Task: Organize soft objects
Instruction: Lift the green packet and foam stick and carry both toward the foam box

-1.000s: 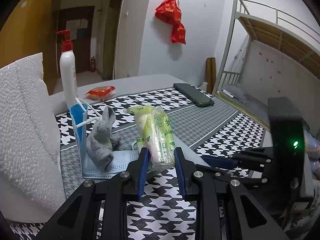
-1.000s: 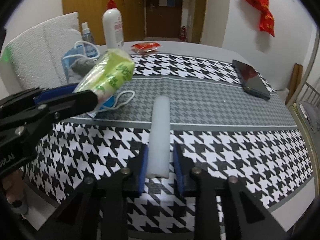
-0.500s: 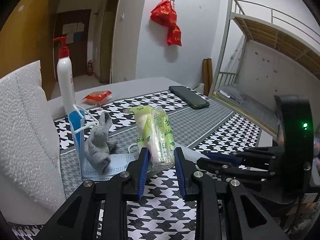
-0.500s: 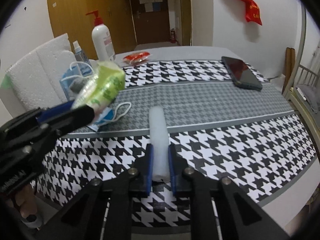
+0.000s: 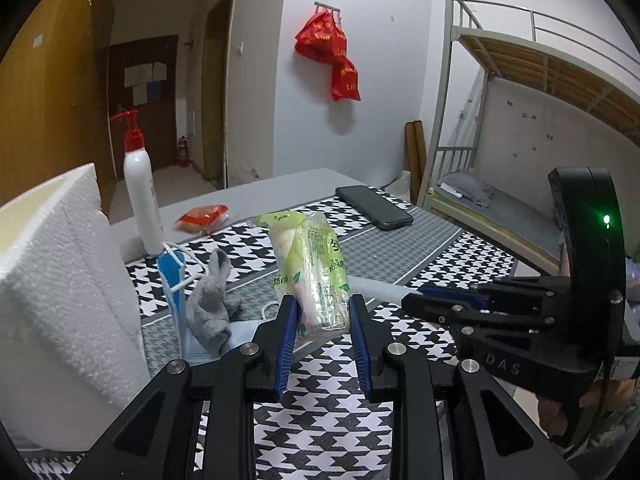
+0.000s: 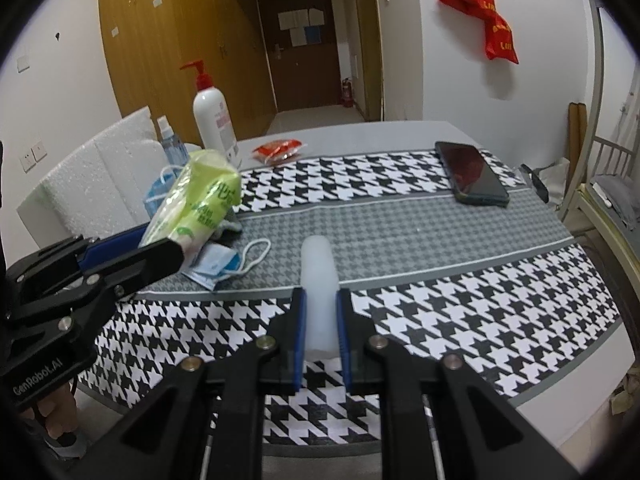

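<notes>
The room has pale white walls (image 5: 380,40) under dim, even light. A red bag (image 5: 332,56) hangs from a hook on the far wall. At the right stands a grey metal bunk bed (image 5: 500,92) with a wooden-slat upper deck and a grey mattress below. At the left runs a tall wooden wardrobe (image 6: 180,40), and beyond it a corridor leads to a dark brown door (image 6: 304,48) with papers pinned on it; a fire extinguisher (image 6: 347,94) stands beside that door. The bench (image 6: 380,132) is grey, under a black-and-white houndstooth cloth (image 6: 480,312).
</notes>
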Action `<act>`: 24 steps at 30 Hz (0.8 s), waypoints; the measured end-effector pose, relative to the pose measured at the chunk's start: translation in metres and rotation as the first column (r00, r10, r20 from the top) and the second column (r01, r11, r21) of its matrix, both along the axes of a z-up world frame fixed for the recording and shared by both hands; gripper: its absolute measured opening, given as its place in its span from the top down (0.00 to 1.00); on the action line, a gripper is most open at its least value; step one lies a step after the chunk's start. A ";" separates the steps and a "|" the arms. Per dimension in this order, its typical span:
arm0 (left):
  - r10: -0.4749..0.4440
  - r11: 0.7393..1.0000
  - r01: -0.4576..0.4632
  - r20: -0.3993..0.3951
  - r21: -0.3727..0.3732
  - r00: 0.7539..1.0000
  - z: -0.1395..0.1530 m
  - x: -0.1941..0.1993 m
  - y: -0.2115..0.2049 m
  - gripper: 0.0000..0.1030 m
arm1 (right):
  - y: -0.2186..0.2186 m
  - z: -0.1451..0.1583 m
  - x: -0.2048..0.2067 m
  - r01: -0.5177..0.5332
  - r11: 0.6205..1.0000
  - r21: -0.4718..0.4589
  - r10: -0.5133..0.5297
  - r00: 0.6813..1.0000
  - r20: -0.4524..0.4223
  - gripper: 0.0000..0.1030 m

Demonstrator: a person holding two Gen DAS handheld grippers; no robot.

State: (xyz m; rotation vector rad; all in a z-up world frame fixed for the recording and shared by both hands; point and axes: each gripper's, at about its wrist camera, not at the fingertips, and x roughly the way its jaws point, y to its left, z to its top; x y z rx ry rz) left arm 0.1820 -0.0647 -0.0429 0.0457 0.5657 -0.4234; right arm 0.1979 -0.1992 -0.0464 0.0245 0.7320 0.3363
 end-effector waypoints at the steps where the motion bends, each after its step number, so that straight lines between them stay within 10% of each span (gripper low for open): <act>1: 0.000 1.000 0.000 0.001 0.004 1.000 0.001 -0.001 0.000 0.73 | -0.001 0.002 -0.001 -0.001 1.000 0.002 0.001 1.000 0.004 0.83; 24: 0.106 0.993 -0.111 0.108 0.044 0.988 0.038 -0.050 0.029 0.73 | 0.012 0.051 -0.028 -0.071 0.997 0.028 0.066 0.988 0.139 0.83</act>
